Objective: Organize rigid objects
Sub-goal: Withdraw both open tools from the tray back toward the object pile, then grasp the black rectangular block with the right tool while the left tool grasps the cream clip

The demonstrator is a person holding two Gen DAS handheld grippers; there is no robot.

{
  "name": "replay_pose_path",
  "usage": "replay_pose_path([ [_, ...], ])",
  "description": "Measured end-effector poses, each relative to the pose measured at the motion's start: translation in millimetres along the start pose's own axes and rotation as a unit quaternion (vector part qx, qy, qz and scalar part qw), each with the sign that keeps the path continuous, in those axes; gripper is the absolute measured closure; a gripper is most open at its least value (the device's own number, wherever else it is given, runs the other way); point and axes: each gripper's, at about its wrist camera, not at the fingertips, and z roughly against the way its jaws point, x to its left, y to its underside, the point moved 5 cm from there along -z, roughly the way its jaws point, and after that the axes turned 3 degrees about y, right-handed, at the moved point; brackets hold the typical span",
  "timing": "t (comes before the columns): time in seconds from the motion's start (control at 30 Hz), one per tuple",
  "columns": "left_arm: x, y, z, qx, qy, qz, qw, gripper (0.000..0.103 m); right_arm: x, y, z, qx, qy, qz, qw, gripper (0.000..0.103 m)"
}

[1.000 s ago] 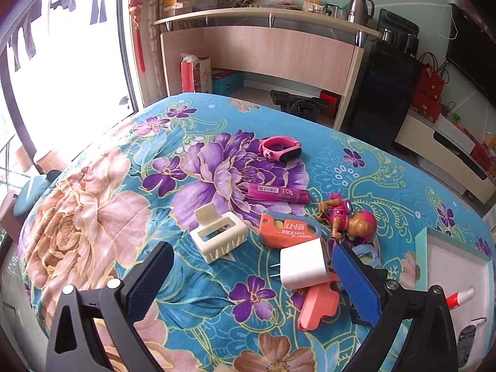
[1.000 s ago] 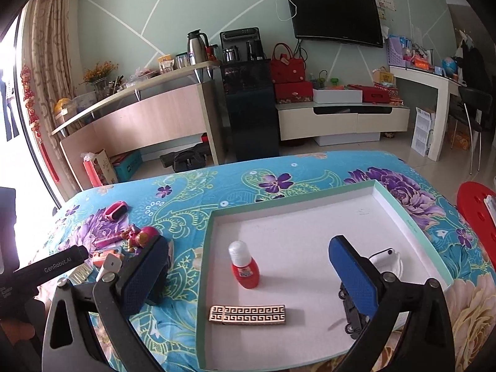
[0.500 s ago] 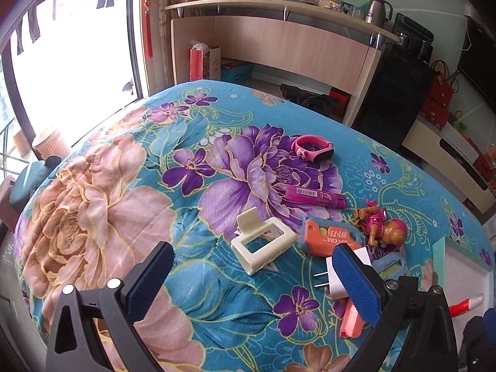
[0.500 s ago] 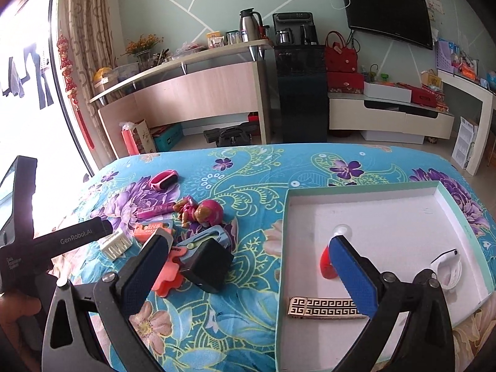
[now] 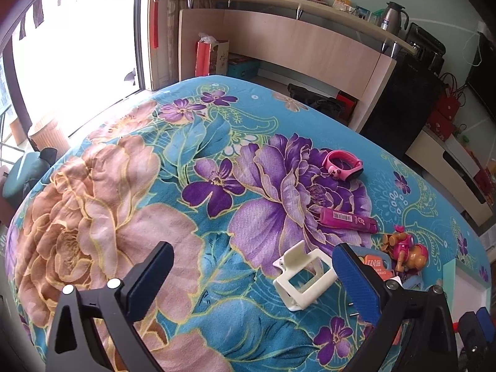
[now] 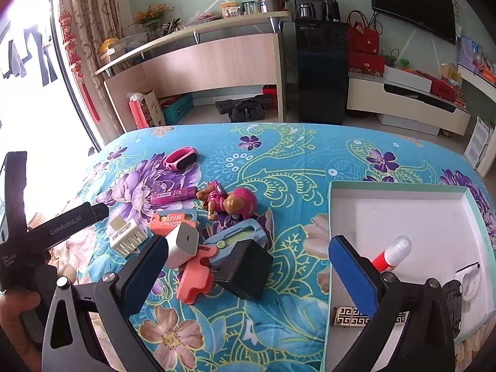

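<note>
Loose toys and gadgets heaped on floral teal blanket-covered bed, beside white shallow tray with teal rim. Both tongs wide, empty: left tongs, right tongs. Risk: black cube charger leaning on coral plastic clip, likely tipping or dragging neighbours if grabbed. White plug adapter partly behind right tongs; small patterned bar in tray half hidden.
</note>
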Motion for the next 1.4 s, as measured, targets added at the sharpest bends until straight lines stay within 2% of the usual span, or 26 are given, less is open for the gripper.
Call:
replay_pose_path([
  [0.1,-4,2,-7,0.015,0.026,-0.006,0.9995,0.0,5,1,-13,0.015,-0.001,-0.003,1.0,0.001],
  [0.23,-19,4,-5,0.011,0.037,-0.035,0.9986,0.0,6,14,-28,0.035,-0.003,-0.007,0.999,0.002],
  [0.3,-27,5,-6,0.009,0.04,-0.05,0.9979,0.0,7,20,-35,0.043,-0.009,-0.009,0.999,0.01],
  [0.43,-33,11,-15,0.018,0.033,-0.068,0.997,0.001,6,30,-46,0.064,-0.013,-0.015,0.998,0.02],
  [0.5,-35,14,-20,0.023,0.024,-0.076,0.9966,0.009,5,33,-49,0.068,-0.018,-0.024,0.997,0.026],
  [0.57,-36,16,-24,0.027,0.021,-0.081,0.9961,0.013,3,36,-52,0.075,-0.014,-0.027,0.997,0.028],
  [0.83,-44,20,-29,0.026,0.029,-0.094,0.9948,0.021,-3,40,-59,0.086,-0.012,-0.041,0.995,0.032],
  [1.03,-49,23,-30,0.028,0.03,-0.107,0.9935,0.028,-8,42,-61,0.094,0.008,-0.043,0.995,0.037],
  [1.13,-53,26,-32,0.031,0.022,-0.12,0.992,0.035,-13,42,-62,0.095,0.019,-0.046,0.994,0.046],
  [1.17,-54,27,-33,0.033,0.017,-0.127,0.9912,0.043,-15,42,-62,0.095,0.022,-0.048,0.994,0.05],
  [1.4,-59,30,-33,0.032,0.002,-0.149,0.9883,0.044,-25,43,-62,0.098,0.033,-0.06,0.993,0.068],
])
